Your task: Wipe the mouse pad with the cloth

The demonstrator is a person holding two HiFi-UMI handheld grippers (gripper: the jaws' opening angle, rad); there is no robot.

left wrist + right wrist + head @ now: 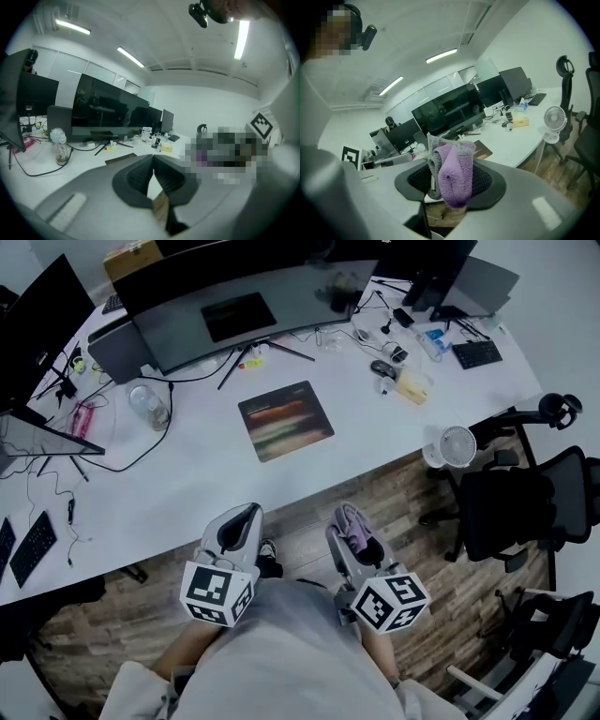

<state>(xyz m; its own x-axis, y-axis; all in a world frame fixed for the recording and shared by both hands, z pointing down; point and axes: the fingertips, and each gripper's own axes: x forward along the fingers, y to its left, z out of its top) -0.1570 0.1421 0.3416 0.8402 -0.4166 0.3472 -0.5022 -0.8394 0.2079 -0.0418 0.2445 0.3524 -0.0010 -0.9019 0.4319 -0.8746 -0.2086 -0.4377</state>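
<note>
The jaws of our right gripper (451, 183) are clamped on a purple and grey cloth (457, 164), bunched so that a wad sticks out for wiping, while those of our left gripper (153, 161) are pressed together on nothing. Both hang well short of the mouse pad (285, 420), which lies flat on the white tabletop (375, 446), so we judge that wiping has not begun.

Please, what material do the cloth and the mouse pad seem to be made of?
Cloth: probably microfibre or terry, purple and grey; a fluffy matte pile shows. Mouse pad: likely printed fabric on a thin base; it lies flat, dark with blurred stripes and little shine. Its weave is too small to see.
</note>
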